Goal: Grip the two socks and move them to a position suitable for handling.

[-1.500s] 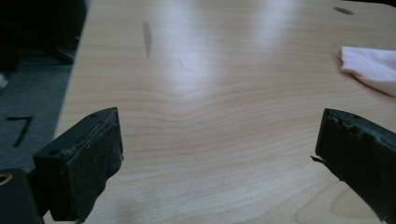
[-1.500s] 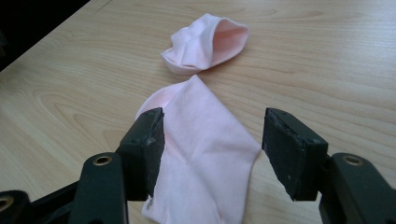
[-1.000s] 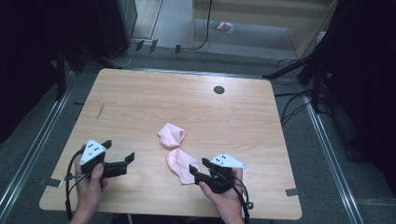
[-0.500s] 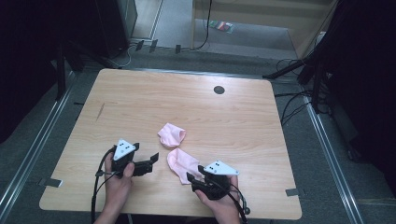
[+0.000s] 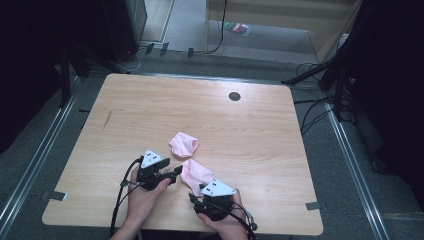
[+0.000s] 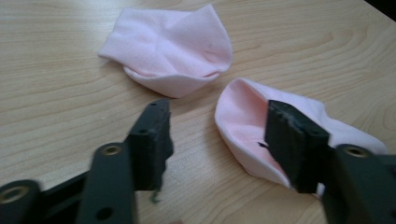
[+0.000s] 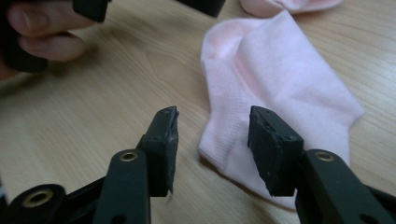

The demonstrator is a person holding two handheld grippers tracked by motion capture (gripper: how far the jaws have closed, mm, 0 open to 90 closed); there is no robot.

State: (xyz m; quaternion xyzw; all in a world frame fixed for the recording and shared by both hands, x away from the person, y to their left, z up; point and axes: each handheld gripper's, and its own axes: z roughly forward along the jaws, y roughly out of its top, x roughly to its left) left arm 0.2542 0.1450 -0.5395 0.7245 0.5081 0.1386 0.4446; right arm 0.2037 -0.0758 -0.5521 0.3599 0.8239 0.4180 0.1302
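Both hand-held grippers, left (image 5: 176, 171) and right (image 5: 196, 191), have been closing around the near sock (image 5: 196, 172), gripping nothing yet. The far sock (image 5: 183, 144) lies untouched at mid-frame; nothing is lifted or paired yet.

Two small pale pink knitted cotton socks lie on the wooden table (image 5: 260, 130). The nearer sock (image 5: 196, 173) lies flat and stretched out between the left claw (image 5: 176, 172) and the right claw (image 5: 196, 196); its open cuff end sits just ahead of the left claw, its other end just ahead of the right claw, with one edge between that claw's parted jaws. The farther sock (image 5: 183, 144) is crumpled and folded on itself, just beyond the left claw, close to the first sock but apart from it.
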